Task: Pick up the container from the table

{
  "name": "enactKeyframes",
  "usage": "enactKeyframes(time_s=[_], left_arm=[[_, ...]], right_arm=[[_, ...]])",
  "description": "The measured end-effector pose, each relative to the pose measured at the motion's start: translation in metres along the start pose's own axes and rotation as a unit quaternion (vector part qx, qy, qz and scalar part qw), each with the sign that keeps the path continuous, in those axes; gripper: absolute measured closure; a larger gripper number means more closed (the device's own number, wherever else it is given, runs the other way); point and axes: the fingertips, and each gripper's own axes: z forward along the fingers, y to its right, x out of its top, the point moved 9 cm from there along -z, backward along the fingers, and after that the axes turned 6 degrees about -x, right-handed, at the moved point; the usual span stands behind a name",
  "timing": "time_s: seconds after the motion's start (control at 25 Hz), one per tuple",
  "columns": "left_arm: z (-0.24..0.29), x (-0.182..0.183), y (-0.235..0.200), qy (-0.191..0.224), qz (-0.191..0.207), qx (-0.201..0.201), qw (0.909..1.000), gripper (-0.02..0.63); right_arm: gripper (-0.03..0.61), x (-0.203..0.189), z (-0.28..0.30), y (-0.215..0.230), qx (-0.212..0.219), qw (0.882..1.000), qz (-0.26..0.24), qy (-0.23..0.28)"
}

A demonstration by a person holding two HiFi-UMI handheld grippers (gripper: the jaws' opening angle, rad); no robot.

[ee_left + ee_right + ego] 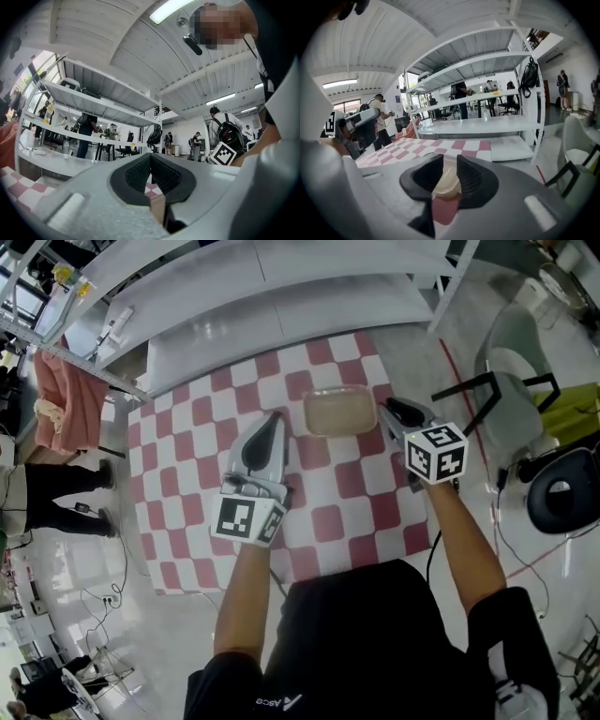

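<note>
On the red-and-white checkered table (pixel 187 474), a shallow translucent beige plastic container (pixel 339 412) lies crosswise, just left of the nearer right gripper (pixel 390 411), whose jaws are apart and empty. The left gripper (pixel 275 420) is closed and empty.

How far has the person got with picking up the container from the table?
Done: the right gripper is lined up beside the container. In hand: nothing; its jaws stand open, and the container rests on the checked cloth. The left gripper is shut, on the other side. Remaining: close on the container and lift.
</note>
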Motion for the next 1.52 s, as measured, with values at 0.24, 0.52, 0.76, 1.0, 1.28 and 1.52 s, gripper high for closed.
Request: enactKeyframes(time_s=[0.24,0.52,0.76,1.0,1.28,1.52], left_arm=[[0.014,-0.015,-0.007,-0.015,-0.012,-0.021,0.9996,0.603],[0.020,-0.024,-0.015,-0.026,-0.020,-0.026,0.9991,0.603],[0.020,-0.027,-0.020,-0.029,-0.023,-0.023,0.9991,0.603],[0.017,-0.029,-0.021,-0.033,-0.025,-0.020,0.9990,0.603],[0.014,-0.032,-0.020,-0.036,-0.033,-0.016,0.9987,0.603],[0.011,-0.028,-0.019,-0.035,-0.030,-0.012,0.9989,0.603]], right_arm=[[0.471,-0.019,0.035,0.020,0.008,0.995,0.078,-0.065],[0.471,-0.036,0.058,0.033,0.023,0.985,0.132,-0.110],[0.466,-0.043,0.065,0.040,0.049,0.971,0.198,-0.126],[0.456,-0.044,0.065,0.042,0.043,0.966,0.216,-0.132],[0.520,-0.047,0.067,0.042,0.072,0.949,0.278,-0.132],[0.532,-0.045,0.066,0.034,0.059,0.953,0.272,-0.124]])
